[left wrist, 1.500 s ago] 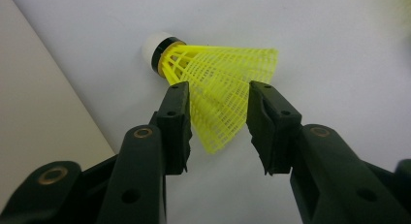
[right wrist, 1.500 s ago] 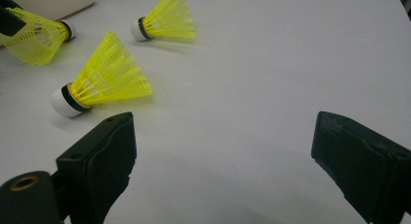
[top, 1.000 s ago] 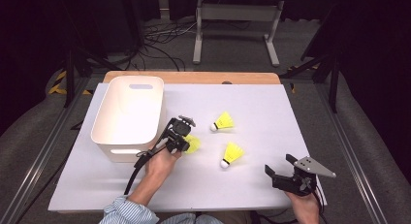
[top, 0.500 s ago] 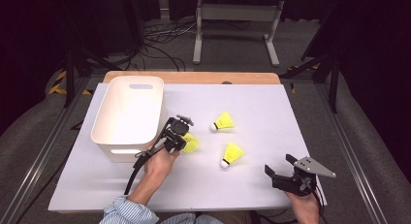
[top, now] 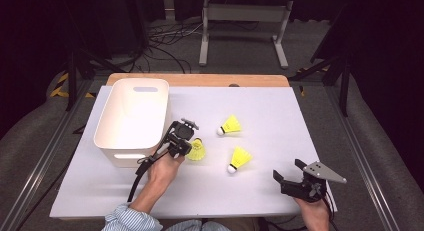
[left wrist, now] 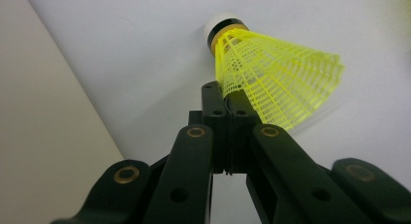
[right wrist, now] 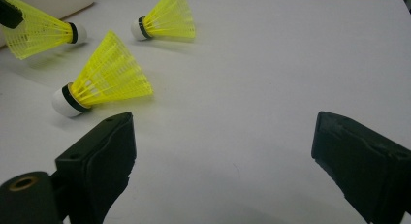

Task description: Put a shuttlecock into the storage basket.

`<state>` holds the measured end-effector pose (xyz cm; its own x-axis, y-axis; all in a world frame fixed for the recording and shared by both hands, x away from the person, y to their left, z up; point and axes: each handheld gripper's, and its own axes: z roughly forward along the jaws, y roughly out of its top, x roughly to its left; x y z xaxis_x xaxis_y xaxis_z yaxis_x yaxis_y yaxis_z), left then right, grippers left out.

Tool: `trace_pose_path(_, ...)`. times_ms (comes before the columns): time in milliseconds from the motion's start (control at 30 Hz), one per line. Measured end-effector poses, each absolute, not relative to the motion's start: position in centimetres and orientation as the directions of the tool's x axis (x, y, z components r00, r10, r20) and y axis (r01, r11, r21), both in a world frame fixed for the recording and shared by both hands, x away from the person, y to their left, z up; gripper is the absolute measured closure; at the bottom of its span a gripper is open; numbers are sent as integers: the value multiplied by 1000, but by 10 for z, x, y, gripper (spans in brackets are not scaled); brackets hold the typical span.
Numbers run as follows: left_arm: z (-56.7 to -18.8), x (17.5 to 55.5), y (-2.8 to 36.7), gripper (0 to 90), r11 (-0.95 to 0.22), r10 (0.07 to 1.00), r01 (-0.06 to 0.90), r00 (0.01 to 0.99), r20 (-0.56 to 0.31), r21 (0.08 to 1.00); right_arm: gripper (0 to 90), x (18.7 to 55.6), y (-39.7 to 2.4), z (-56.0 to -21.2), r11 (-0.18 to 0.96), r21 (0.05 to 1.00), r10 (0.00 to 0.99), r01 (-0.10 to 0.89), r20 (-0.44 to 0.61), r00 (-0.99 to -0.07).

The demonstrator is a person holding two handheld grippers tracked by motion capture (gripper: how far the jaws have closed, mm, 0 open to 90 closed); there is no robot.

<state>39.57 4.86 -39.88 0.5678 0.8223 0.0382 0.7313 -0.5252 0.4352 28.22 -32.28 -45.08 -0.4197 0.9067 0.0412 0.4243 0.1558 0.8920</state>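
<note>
White board covering a wooden table (top: 300,111) is filling the middle of a dark room, with cables trailing across grey carpet behind it. We are looking at a person seated at the near edge, working a hand-held gripper in each hand. Over the last second the jaws of the left gripper (top: 186,143) have been closing, and now they are pressing together on the edge of the mesh skirt of a yellow plastic shuttlecock with a white cork tip (left wrist: 271,73), which is lying on the board just beside a white rectangular plastic bin (top: 131,116). We are judging that the pinch is made and a lift toward the bin is next. Two more yellow shuttlecocks (top: 231,125) (top: 239,159) are lying loose to the right. The right gripper (top: 296,177) is resting near the board's front right corner, jaws wide apart and holding nothing.
</note>
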Motion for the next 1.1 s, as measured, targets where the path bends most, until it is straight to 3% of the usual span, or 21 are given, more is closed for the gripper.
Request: trace_pose_path(1100,-362,383,61,900,-549,785,703,620,-10,452,93,284,-323,-452,162,887,907,432,39,-420)
